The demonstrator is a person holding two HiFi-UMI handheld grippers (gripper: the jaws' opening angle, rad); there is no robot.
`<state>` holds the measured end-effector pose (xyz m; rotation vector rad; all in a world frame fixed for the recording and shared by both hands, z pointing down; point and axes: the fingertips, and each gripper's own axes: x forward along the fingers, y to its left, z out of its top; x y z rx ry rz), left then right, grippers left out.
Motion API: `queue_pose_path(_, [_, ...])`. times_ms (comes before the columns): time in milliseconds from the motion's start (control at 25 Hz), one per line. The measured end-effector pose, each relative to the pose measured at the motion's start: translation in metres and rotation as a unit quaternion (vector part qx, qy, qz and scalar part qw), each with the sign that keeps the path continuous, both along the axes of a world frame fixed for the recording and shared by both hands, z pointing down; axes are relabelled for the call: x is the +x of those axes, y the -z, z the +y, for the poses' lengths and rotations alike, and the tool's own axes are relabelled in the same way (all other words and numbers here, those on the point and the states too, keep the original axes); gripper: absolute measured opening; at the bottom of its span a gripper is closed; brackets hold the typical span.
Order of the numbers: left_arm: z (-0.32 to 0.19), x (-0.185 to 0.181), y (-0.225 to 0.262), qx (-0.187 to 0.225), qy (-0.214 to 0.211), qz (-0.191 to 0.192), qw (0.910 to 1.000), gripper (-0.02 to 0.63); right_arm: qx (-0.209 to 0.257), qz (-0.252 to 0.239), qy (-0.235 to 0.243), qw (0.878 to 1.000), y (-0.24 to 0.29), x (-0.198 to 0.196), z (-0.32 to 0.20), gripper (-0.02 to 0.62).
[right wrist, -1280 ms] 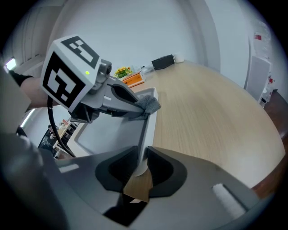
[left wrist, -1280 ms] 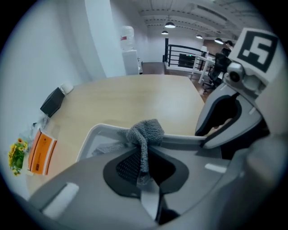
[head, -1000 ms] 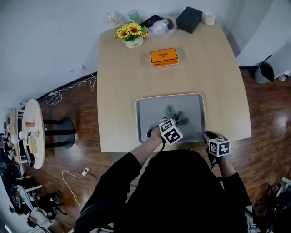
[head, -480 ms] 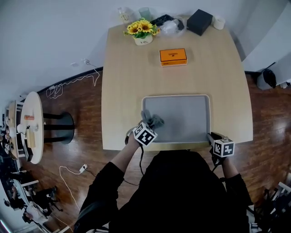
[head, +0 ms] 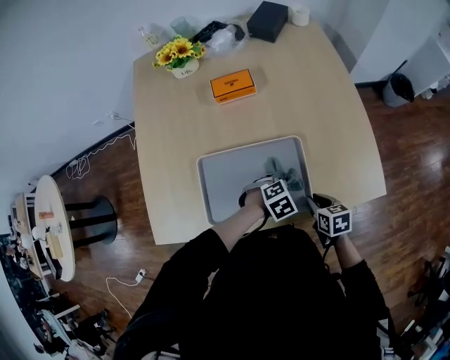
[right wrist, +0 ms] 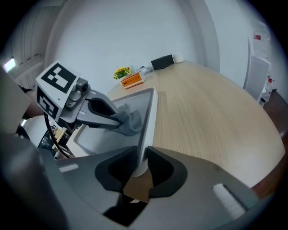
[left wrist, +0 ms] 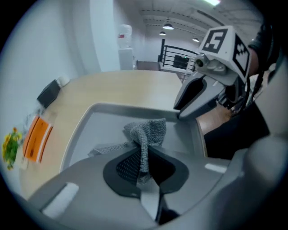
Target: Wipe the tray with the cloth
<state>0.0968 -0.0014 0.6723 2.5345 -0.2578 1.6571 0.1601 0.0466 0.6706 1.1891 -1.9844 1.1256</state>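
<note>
Light wood table, dark wood floor round it. Grey tray sits at the table's near edge, right in front of the person.

Left gripper: jaws closed right down on the grey cloth. One fold is pinched between the pads, and the rest is bunched just ahead of the tips, resting on the tray floor. Gripper points steeply down into the tray.

Cloth location: inside the tray, in its right half as the head view shows it, near the right rim and the near right corner.

Right gripper: jaws about half apart, clamped on the tray's rim at the near right corner, one pad inside the lip and one outside.

Both grippers are close together. The left one's tips and the cloth lie just beside the stretch of rim that the right one holds.

Far end of table: orange box, flowers, black box, all well apart from the tray.
</note>
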Motion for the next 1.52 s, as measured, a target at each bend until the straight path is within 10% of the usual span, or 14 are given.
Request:
queue_pose_path(160, [0.005,0.057,-0.002,0.039,-0.081,-0.015,0.9958,0.005,-0.001,-0.007,0.002,1.000,0.000,0.000,-0.001,0.075])
queue_pose_path(360, [0.011,0.049,-0.002,0.021,-0.062,0.001,0.9979,0.005,-0.007,-0.013,0.005,1.000,-0.001,0.004,0.001,0.077])
queue_pose_path(800, [0.055,-0.211,-0.014,-0.016,0.145,-0.069,0.9869,0.005,-0.017,-0.004,0.015,1.000,-0.003,0.009,0.001,0.080])
queue_pose_path(960, [0.071,-0.252,-0.013,-0.004,0.180,-0.086,0.9800,0.005,-0.019,0.000,0.018,1.000,-0.003,0.006,-0.001,0.081])
queue_pose_path(1160, [0.076,-0.227,-0.014,-0.013,0.150,-0.097,0.9838,0.005,-0.016,0.003,0.008,1.000,-0.003,0.003,-0.001,0.080])
queue_pose_path(1520, [0.084,-0.059,-0.005,-0.040,-0.017,-0.031,0.9986,0.005,0.000,0.003,-0.009,1.000,-0.002,0.000,-0.001,0.080])
